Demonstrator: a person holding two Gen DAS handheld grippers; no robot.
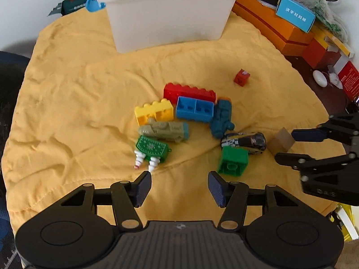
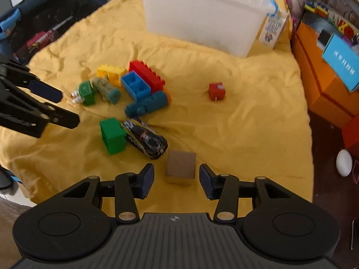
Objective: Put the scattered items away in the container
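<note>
right gripper (image 2: pixel 176 178) spread wide, low over the yellow cloth (image 2: pixel 246 123), with the brown wooden cube (image 2: pixel 181 164) between the two pads and a small gap on each side; not yet pinching. placed so probably because the cube sits alone at the near right edge of the pile, easy to take without disturbing anything.

left gripper (image 1: pixel 179 185) also spread, holding nothing, aimed at the near side of the pile, just short of the green ornament with white screw-like tips (image 1: pixel 152 149) and the green block (image 1: pixel 233 161). likely waiting for its own pick.

rest of the toys crowded in the middle of the cloth: red brick (image 1: pixel 189 93), blue brick (image 1: pixel 194 108), yellow brick (image 1: pixel 154 112), grey-green toy train (image 1: pixel 163 131), teal toy vehicle (image 1: pixel 222 118), dark toy car (image 1: pixel 246 142) touching the green block. small red cube (image 1: pixel 241 77) apart, further right.

white plastic bin (image 1: pixel 166 15) at the far side, open upward, well apart from the pile; contents not visible, so every visible piece seems still to be carried there.
</note>
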